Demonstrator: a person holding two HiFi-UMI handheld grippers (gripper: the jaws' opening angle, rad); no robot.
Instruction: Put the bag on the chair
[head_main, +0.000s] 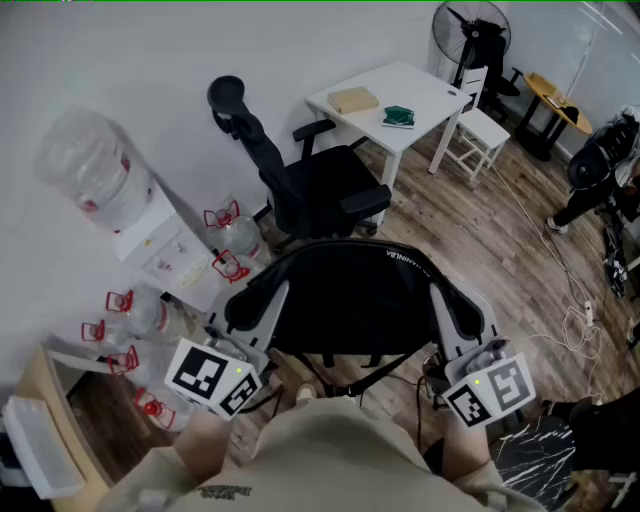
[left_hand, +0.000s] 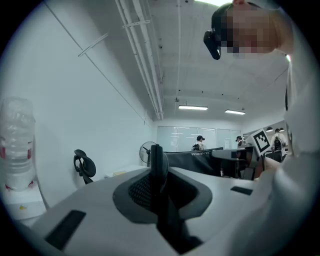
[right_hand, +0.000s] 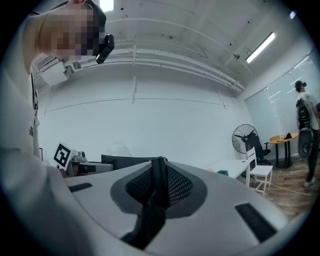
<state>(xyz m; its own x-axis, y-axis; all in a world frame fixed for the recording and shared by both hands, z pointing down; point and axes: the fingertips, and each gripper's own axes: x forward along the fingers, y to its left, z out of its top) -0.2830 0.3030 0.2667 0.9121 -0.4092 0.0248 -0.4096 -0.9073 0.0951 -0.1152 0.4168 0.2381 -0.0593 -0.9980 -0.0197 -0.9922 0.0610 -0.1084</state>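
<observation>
Bag: a black bag (head_main: 345, 300) is held in the air close in front of the person, stretched between the two grippers and not yet on the chair.
Left gripper: the jaws of the left gripper (head_main: 243, 303) are closed on a thin dark strap or edge at the bag's left end.
Right gripper: the jaws of the right gripper (head_main: 447, 300) are clamped in the same way on a dark strap or edge at the bag's right end.
Chair: a black office chair (head_main: 320, 190) stands on the wood floor beyond the bag, between it and the white counter (head_main: 400, 90); its seat is seen bare.
Long axis: the bag is spread left to right, from one gripper to the other.
Deciding relation: the seat lies straight ahead of the held bag and lower; neither hand is judged clearly nearer.
Next move, as judged: the bag would be carried forward by both grippers together and lowered onto the seat.
Risk: a bag end could be caught on an armrest.
</observation>
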